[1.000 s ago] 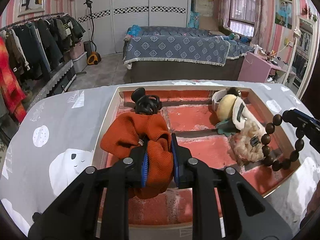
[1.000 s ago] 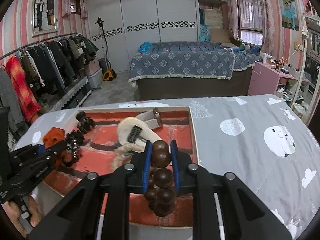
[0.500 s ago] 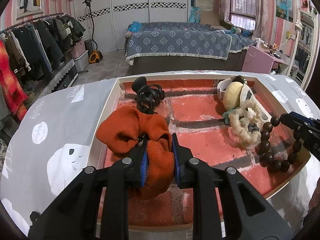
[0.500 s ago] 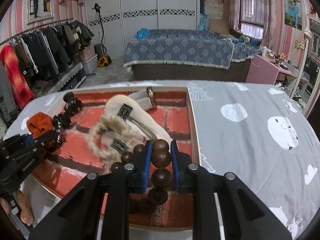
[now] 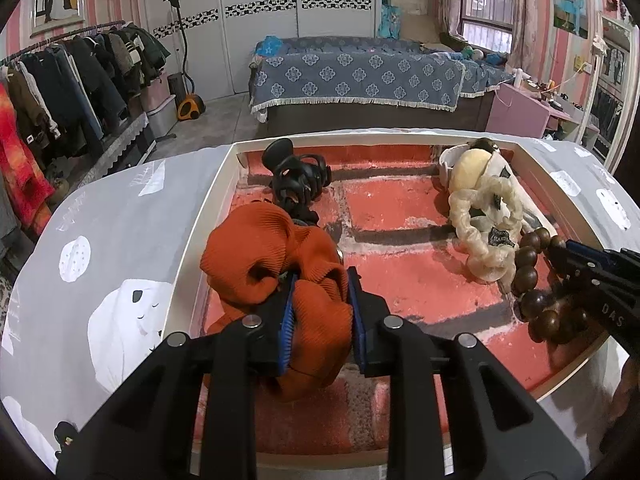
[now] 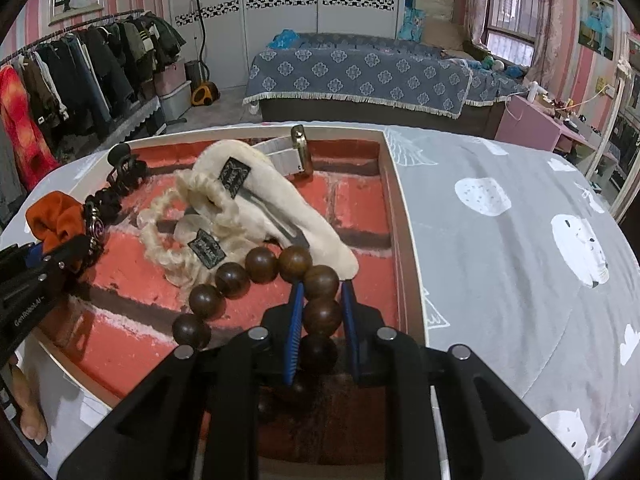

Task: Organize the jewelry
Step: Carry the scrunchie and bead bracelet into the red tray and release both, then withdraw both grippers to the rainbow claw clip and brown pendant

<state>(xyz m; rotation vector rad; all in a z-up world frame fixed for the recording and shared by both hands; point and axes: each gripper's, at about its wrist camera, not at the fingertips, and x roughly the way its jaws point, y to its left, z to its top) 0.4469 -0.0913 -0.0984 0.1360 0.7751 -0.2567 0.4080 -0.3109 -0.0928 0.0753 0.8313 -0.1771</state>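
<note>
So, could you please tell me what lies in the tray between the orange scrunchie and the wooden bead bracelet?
Only bare brick-patterned tray floor, seen in the left wrist view, separates the orange scrunchie from the wooden bead bracelet.

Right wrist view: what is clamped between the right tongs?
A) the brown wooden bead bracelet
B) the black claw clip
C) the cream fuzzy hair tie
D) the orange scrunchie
A: the right tongs are shut on the brown wooden bead bracelet, whose beads arc left over the tray; the orange scrunchie sits in the left tongs.
</note>
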